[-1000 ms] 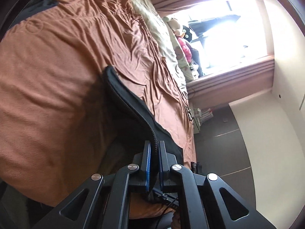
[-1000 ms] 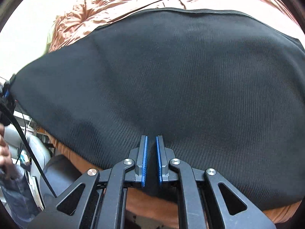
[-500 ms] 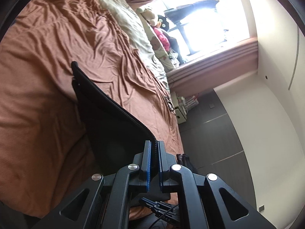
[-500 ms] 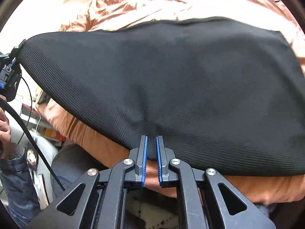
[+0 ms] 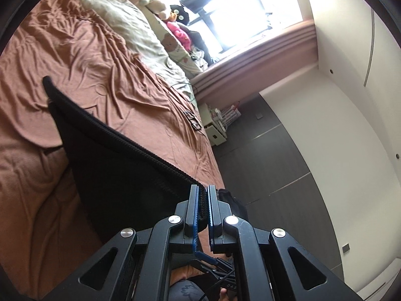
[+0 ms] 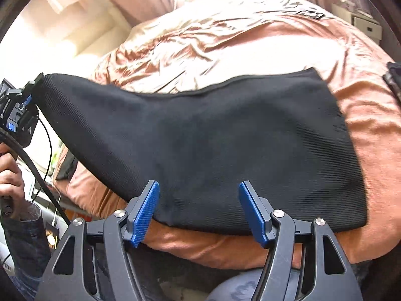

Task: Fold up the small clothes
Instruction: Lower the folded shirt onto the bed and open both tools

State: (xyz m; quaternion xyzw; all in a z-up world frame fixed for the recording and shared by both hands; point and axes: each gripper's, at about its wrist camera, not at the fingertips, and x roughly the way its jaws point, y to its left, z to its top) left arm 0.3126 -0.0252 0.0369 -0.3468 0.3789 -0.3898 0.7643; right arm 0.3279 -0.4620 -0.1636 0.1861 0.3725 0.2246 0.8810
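Pinching one corner of the black ribbed garment (image 5: pixel 120 175) between nearly closed jaws, the left gripper (image 5: pixel 203 200) holds that corner lifted off the brown bedsheet (image 5: pixel 82 57). The right gripper (image 6: pixel 198 208) stands wide open with nothing between its blue pads (image 6: pixel 145 208); the garment's near edge lies just ahead of them, spread across the sheet. Farther beyond the left jaws, stuffed toys (image 5: pixel 173 20) sit by the window (image 5: pixel 238 12).

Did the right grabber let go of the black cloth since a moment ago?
Yes. The right gripper has sprung open and pulled back toward the bed's near edge; the black cloth now lies on the brown bedsheet. The left gripper still pinches its corner.
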